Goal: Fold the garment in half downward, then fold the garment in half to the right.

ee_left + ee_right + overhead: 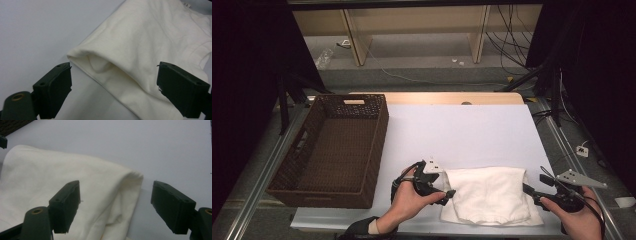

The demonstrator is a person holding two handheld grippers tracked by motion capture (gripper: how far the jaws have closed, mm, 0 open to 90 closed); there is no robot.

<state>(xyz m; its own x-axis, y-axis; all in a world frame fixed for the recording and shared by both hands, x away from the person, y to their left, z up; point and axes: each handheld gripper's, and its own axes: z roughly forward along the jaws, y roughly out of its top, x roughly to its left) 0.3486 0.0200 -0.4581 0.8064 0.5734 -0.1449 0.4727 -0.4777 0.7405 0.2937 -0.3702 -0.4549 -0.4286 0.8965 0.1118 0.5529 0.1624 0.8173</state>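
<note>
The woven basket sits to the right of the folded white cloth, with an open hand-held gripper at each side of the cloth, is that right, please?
Not quite: in the high view the woven basket sits to the left of the folded white cloth. The rest holds: the left hand-held gripper and right hand-held gripper flank it, both open.

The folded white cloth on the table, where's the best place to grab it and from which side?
Probably by its two short side edges. The folded white cloth lies flat, with the left gripper open at its left fold and the right gripper open at its right edge. Come in low from each side, pinching all layers.
</note>
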